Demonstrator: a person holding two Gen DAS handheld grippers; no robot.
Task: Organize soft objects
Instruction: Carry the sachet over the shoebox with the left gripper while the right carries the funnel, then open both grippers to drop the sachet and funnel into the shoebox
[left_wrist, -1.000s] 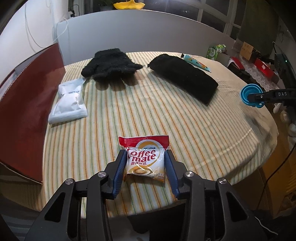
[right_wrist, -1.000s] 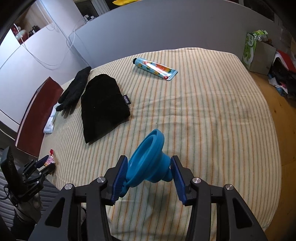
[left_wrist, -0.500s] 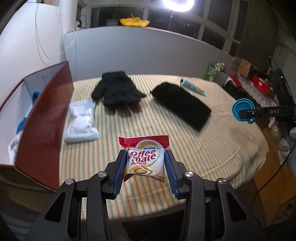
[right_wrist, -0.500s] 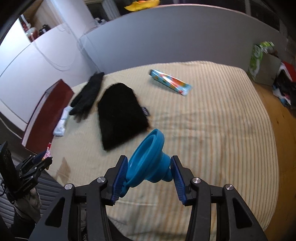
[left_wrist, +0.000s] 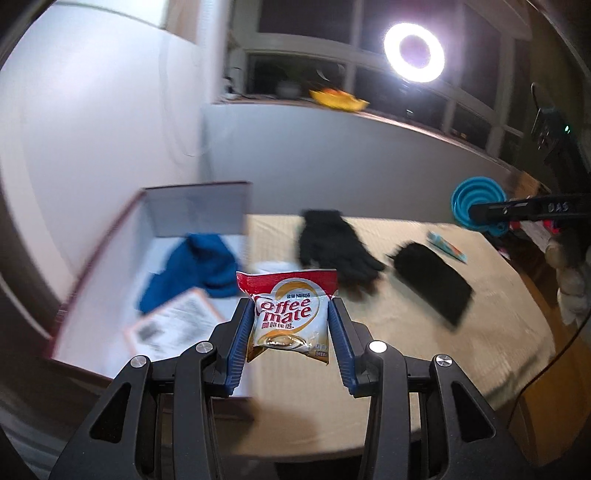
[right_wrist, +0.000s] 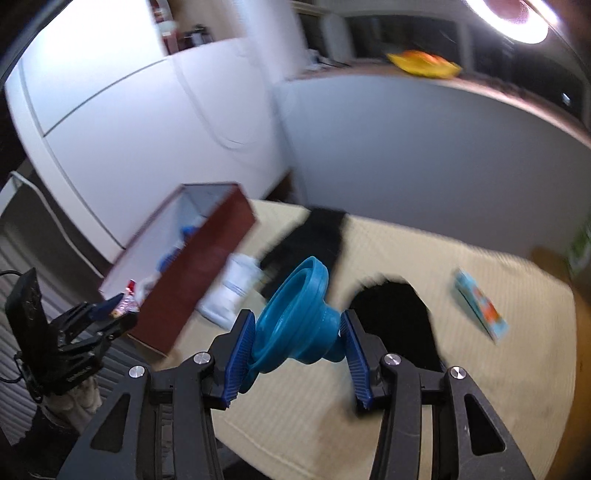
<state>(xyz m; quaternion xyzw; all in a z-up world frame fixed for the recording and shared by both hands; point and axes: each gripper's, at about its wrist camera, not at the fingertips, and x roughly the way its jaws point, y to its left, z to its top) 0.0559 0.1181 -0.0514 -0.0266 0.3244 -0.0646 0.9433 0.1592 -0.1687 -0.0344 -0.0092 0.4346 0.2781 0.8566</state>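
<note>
Gripping a Coffee-mate sachet (left_wrist: 293, 320) between its blue pads, the left tool (left_wrist: 291, 332) hangs at the near edge of the red box (left_wrist: 92, 273), where a blue cloth (left_wrist: 195, 269) lies; the right tool (right_wrist: 297, 341) is clamped on a blue funnel (right_wrist: 295, 321) above the table (right_wrist: 498, 387). Farther off, on the table, lie a black glove (left_wrist: 332, 247), a black hat (left_wrist: 432, 282), a white packet (right_wrist: 236, 291) just beside the box, and a tube (right_wrist: 480, 302) at the right.
</note>
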